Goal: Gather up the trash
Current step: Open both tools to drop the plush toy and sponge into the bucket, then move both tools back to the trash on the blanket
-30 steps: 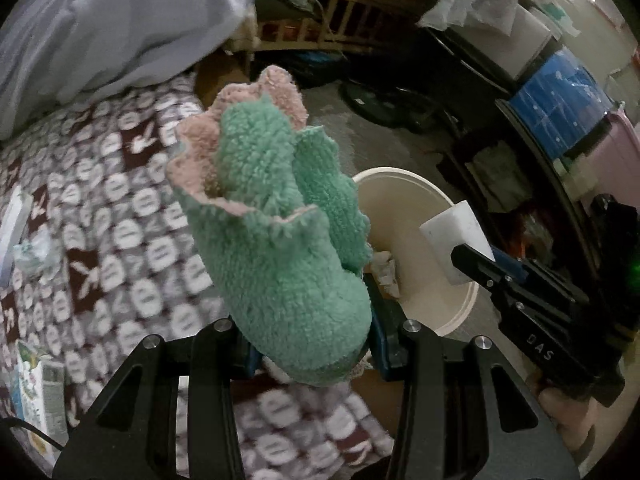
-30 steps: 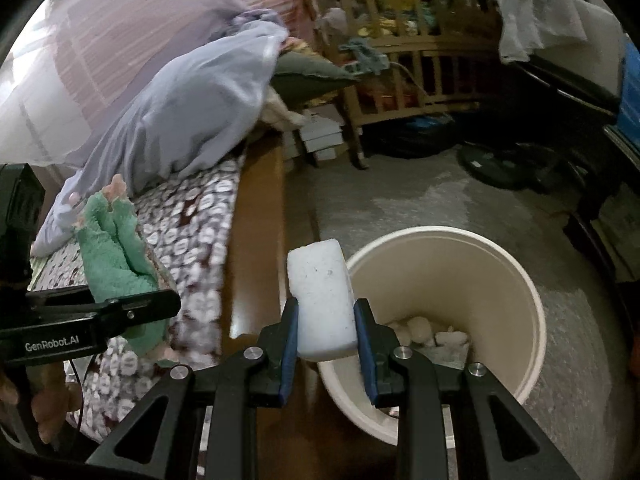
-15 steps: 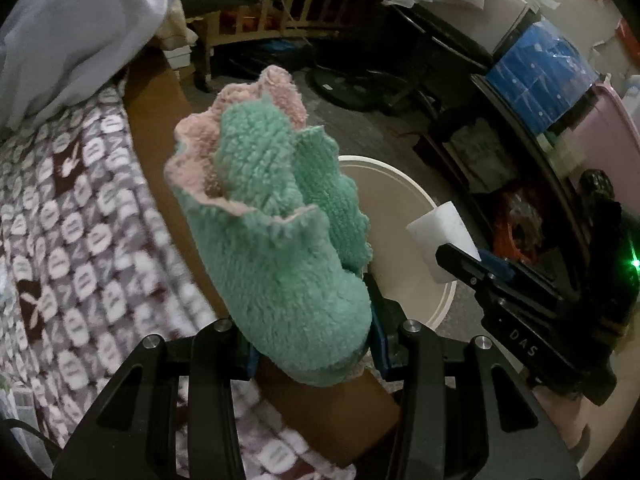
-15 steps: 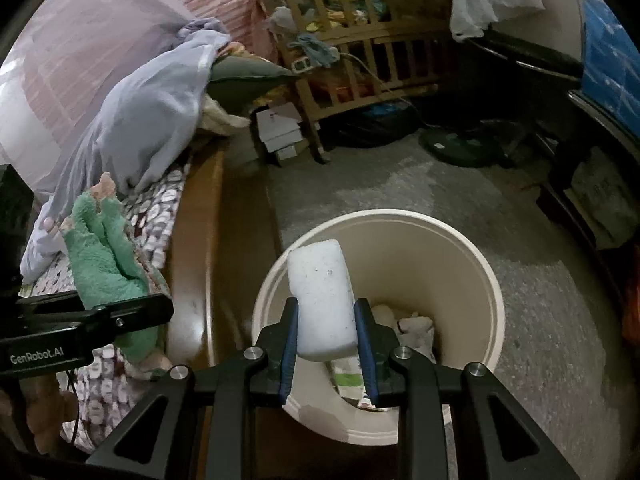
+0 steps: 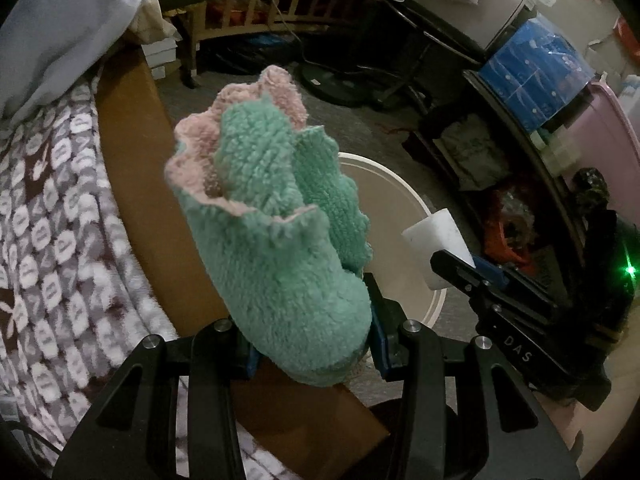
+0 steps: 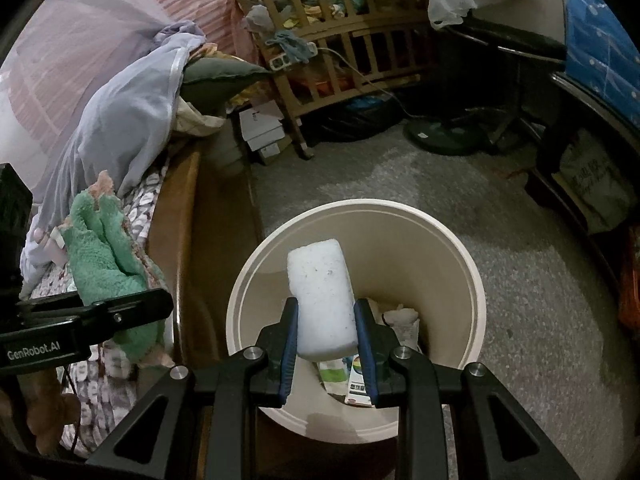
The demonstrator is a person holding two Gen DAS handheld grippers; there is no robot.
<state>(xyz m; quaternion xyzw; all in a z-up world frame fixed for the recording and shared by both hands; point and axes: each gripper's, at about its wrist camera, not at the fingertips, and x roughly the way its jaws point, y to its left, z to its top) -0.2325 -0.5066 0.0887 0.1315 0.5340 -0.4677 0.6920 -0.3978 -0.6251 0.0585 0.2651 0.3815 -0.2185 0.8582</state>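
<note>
Sponge poised over the bin, sock waiting at bedside

The right gripper [image 6: 326,334] clamps a white sponge [image 6: 322,296] directly above the cream bucket [image 6: 460,256] beyond its fingers; the left gripper [image 5: 308,344] pinches a green sock [image 5: 276,248], the bed frame [image 5: 132,152] beneath — released here, it would likely miss.

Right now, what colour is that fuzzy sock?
Mint green with pink trim, clearest in the left wrist view: fuzzy sock.

One sponge [image 6: 323,295], one sock bundle [image 5: 276,256] (green-pink), one bin [image 6: 460,264], two grippers.
</note>
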